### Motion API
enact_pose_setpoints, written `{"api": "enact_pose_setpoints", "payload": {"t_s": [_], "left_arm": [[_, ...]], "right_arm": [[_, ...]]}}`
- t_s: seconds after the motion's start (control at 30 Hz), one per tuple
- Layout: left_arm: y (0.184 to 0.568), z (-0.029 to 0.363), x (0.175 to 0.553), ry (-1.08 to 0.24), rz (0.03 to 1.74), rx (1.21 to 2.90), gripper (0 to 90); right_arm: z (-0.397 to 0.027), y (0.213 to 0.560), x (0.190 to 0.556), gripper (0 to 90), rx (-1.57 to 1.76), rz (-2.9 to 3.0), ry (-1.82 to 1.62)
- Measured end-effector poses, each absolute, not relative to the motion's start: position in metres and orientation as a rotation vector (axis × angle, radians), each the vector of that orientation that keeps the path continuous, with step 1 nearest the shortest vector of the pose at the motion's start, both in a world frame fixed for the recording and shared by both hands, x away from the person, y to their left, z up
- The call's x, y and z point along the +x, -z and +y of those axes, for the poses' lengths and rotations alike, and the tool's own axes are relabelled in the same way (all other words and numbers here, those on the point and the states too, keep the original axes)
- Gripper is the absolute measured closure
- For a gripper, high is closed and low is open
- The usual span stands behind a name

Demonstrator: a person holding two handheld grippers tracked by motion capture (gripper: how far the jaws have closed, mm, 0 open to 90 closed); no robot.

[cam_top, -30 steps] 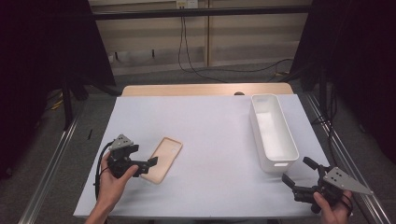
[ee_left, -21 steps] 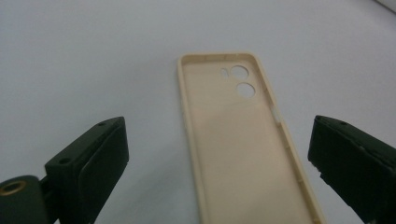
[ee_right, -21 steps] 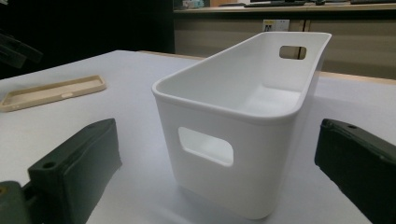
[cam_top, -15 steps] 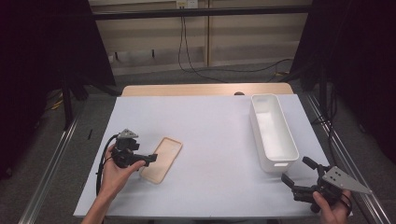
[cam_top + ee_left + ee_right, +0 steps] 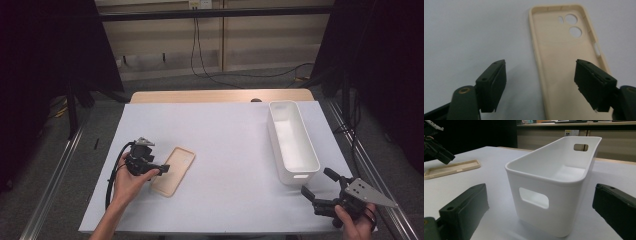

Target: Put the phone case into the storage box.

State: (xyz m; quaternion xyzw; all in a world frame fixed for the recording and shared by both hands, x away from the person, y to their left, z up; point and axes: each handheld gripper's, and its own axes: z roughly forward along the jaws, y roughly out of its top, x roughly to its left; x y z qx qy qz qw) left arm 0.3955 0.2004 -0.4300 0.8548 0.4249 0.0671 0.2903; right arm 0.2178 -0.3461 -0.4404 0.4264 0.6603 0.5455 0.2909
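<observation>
Beige case: phone case point(image 5: 571, 62) lies inside-up on the white table point(image 5: 225, 130), near my left edge.
Left gripper point(image 5: 540, 85): jaws have just been closing, not yet pinching; they straddle its long edge, likely for lifting.
Right gripper point(image 5: 536, 215): spread, empty, facing white bin point(image 5: 554, 190).
Room: dark curtains, cables behind.

The white table sheet point(image 5: 225, 145) lies bare between the beige phone case point(image 5: 173, 170) at the left and the white plastic bin point(image 5: 292, 141) at the right, leaving a wide lane through the middle. The bin stands upright just ahead of the right gripper point(image 5: 320, 190), blocking its straight path forward. The left gripper point(image 5: 161, 170) hangs over the case's near left edge, the sheet beside it bare
</observation>
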Motion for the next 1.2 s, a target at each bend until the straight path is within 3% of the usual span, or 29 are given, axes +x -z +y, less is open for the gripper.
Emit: {"api": "enact_pose_setpoints", "payload": {"t_s": [0.33, 0.8, 0.87, 1.2], "left_arm": [[0.4365, 0.1956, 0.3951, -0.138, 1.11, 2.347, 44.6], [0.4355, 0.1953, 0.394, -0.145, 1.131, 2.357, 60.6], [0.4356, 0.1954, 0.3939, -0.121, 1.131, 2.35, 67.9], [0.4357, 0.1966, 0.3958, -0.087, 1.15, 2.339, 74.7]], "right_arm": [[-0.345, 0.4402, 0.2176, 0.0, 1.129, 1.769, -1.455], [-0.3445, 0.4405, 0.2176, 0.0, 1.133, 1.77, -1.459], [-0.3443, 0.4405, 0.2176, 0.0, 1.133, 1.77, -1.46], [-0.3444, 0.4406, 0.2178, 0.0, 1.133, 1.771, -1.459]]}}
